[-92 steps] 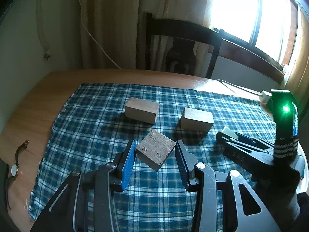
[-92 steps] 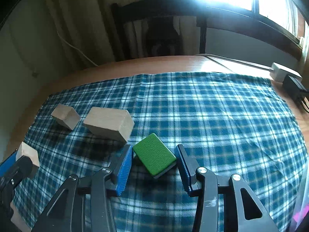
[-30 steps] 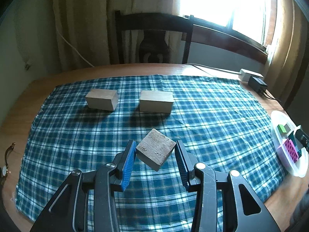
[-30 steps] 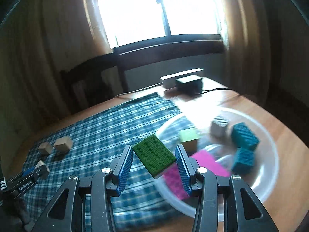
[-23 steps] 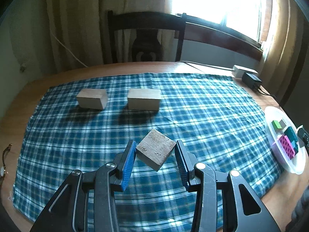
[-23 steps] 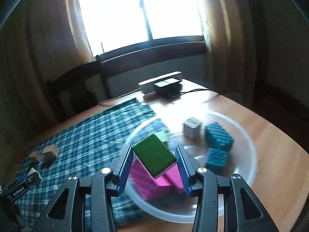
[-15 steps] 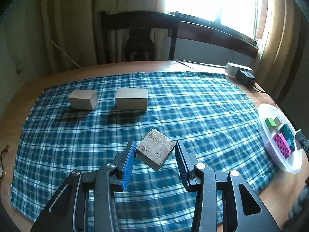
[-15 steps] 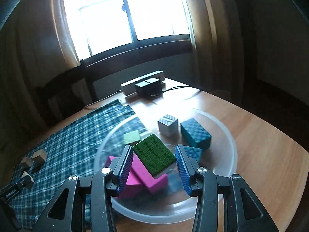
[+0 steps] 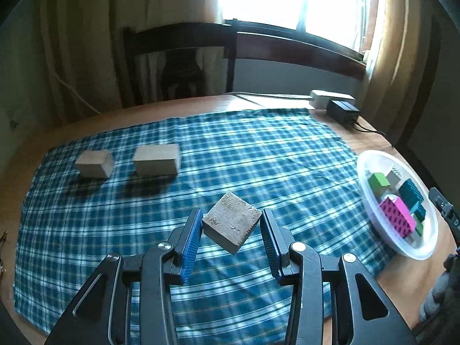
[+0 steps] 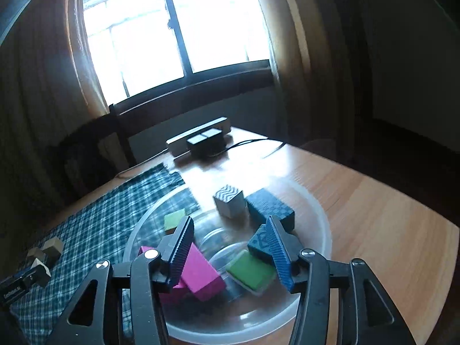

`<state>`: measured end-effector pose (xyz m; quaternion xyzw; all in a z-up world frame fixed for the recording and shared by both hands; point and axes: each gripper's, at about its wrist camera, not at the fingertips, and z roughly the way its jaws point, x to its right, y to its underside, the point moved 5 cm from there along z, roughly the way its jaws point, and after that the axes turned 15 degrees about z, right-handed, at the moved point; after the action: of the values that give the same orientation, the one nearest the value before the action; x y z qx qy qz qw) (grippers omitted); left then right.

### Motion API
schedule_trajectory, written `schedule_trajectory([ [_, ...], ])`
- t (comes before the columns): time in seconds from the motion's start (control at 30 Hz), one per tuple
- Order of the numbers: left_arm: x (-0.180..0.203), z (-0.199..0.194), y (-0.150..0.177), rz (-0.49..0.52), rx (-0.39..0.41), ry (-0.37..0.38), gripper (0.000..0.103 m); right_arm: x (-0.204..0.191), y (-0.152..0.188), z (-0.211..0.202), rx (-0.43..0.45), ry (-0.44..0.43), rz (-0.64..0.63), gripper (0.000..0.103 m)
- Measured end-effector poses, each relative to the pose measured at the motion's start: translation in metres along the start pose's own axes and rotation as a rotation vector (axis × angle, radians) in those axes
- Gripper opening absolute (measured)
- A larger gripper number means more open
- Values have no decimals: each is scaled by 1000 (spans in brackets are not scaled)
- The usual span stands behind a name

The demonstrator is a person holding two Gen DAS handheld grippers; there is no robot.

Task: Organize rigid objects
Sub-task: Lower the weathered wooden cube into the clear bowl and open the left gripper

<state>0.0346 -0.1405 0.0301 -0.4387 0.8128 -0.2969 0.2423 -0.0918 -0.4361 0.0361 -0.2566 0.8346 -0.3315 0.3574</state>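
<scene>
A wooden table (image 9: 95,120) stands by a bright window, with a blue checked cloth (image 9: 258,155) on it. The left gripper (image 9: 231,231) is closed tight on a rough wooden block (image 9: 231,225), held tilted above the cloth. Two more wooden blocks (image 9: 156,159) sit far back (side by side). The right gripper (image 10: 230,247) has just been opening, with nothing between its pads. The green block (image 10: 250,270) lies in the clear plastic bowl (image 10: 322,230) by a pink block (image 10: 201,273).

My right gripper (image 10: 230,254) jaws have just been opening; the green block (image 10: 250,271), gripped half a second ago, now lies inside the clear bowl (image 10: 316,221).
</scene>
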Motion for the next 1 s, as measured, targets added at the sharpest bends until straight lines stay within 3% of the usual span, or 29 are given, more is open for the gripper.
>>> schedule_trajectory([
  [0.23, 32, -1, -17, 62, 20, 44, 42, 10, -4, 2, 28, 46, 32, 56],
  [0.57, 100, 6, -47, 176, 51, 138, 43, 25, -7, 5, 49, 117, 89, 66],
  [1.0, 171, 16, -66, 273, 65, 251, 43, 30, -9, 2, 66, 116, 110, 75],
])
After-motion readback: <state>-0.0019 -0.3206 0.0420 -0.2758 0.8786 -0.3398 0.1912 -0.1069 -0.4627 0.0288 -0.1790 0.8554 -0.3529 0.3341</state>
